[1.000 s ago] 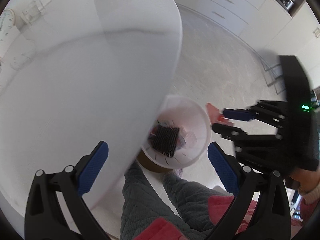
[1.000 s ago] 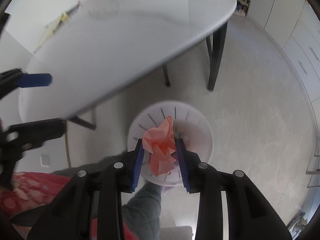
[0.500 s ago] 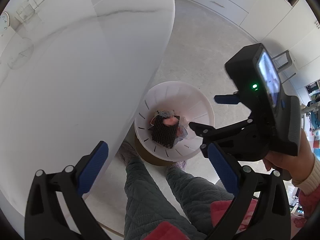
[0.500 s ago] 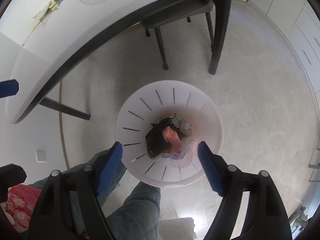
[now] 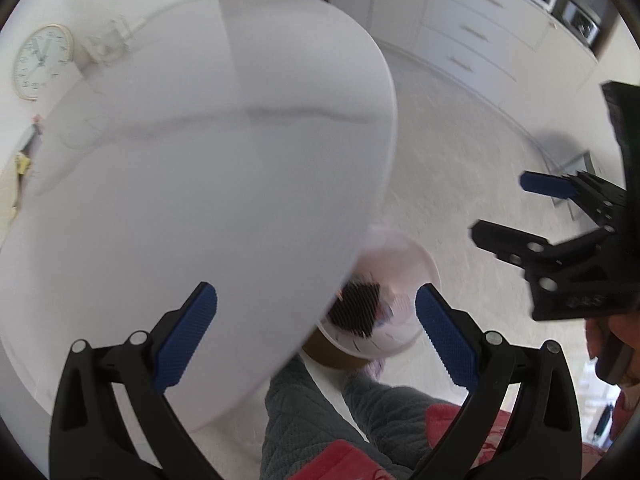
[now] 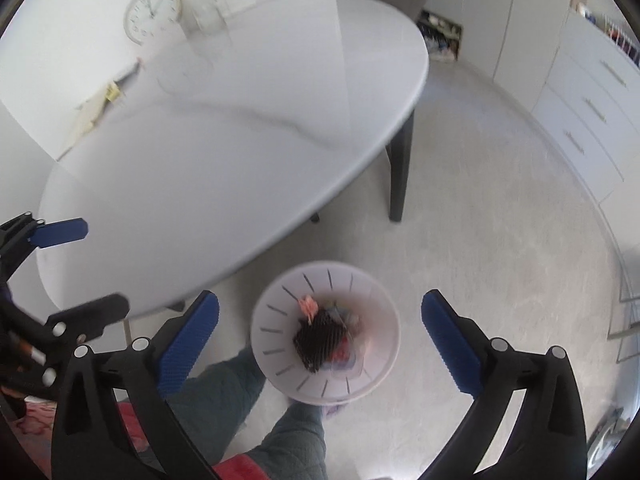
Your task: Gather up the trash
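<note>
A white slotted trash bin (image 6: 276,308) stands on the floor by the table. Inside lie a black mesh piece (image 6: 320,340), a crumpled pink paper (image 6: 309,305) and other scraps. My right gripper (image 6: 320,336) is open and empty, high above the bin. My left gripper (image 5: 316,328) is open and empty, over the table's edge; the bin (image 5: 416,260) shows partly behind the table there. The right gripper (image 5: 516,210) appears at the right of the left wrist view, and the left gripper (image 6: 80,264) at the left of the right wrist view.
A white oval table (image 6: 240,120) with dark legs (image 6: 400,176) fills the left. White drawers (image 6: 592,112) line the far wall. A clock (image 6: 152,12) leans at the table's back. My legs in grey trousers (image 6: 288,440) are below the bin.
The right gripper let the pink paper fall into the bin, opened wide and rose. Both grippers have lifted away from the bin, back above table height.
</note>
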Available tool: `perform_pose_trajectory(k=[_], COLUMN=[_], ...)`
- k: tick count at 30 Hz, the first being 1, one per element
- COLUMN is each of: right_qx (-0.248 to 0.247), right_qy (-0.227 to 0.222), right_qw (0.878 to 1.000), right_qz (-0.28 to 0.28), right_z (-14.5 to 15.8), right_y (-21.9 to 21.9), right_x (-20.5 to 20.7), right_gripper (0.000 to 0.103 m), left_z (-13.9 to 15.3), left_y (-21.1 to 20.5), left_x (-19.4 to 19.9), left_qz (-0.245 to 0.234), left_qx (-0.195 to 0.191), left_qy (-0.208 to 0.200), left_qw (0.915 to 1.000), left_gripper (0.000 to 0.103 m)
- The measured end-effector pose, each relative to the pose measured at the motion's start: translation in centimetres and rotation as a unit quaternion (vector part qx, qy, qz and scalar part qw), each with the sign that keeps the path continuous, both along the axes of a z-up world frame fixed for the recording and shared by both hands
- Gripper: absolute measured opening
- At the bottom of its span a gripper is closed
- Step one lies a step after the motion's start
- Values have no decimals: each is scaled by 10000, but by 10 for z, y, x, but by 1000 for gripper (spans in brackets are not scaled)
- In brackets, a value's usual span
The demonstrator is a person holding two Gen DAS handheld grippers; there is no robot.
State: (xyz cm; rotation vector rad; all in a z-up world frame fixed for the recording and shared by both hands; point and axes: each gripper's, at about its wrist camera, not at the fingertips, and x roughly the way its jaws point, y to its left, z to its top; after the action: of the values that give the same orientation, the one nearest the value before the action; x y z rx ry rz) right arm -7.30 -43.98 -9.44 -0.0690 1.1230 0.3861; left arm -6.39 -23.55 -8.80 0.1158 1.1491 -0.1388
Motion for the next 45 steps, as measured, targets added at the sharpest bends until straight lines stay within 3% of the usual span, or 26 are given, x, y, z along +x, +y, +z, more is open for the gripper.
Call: perform_pose_trajectory(k=[5,15,21,26,32,41,45], right_qx=[19,-19,-23,110,250,466,451], right_qy=[-274,-72,-225,-580,-1343,-2124,-2298], right_qw=[9992,9982,9981,9971,9893,9740,9709], right_qz=[281,596,565,487,514,631,495], right_z=[30,23,43,86,160,251,271], right_y=[24,57,65,74,90,124,138], right_x=[2,10,18,27,38,71,85], right_gripper=[101,101,101,101,101,101,101], left_z=[22,19,35,71,128,218,238], left_y=[26,49,58,68,95,139,153], left_x=[-1,-8,-1,12,29,57,64], left_qz=[406,822,908,1123,1417,1726,1901], left_qx=[-5,13,79,172,113,608,696], left_qy=[-218,-154,-296,-708,-1203,-2079,-2268], left_qw=[9989,9965,9954,9910,9825,9609,9527], left_gripper=[95,95,95,95,95,95,95])
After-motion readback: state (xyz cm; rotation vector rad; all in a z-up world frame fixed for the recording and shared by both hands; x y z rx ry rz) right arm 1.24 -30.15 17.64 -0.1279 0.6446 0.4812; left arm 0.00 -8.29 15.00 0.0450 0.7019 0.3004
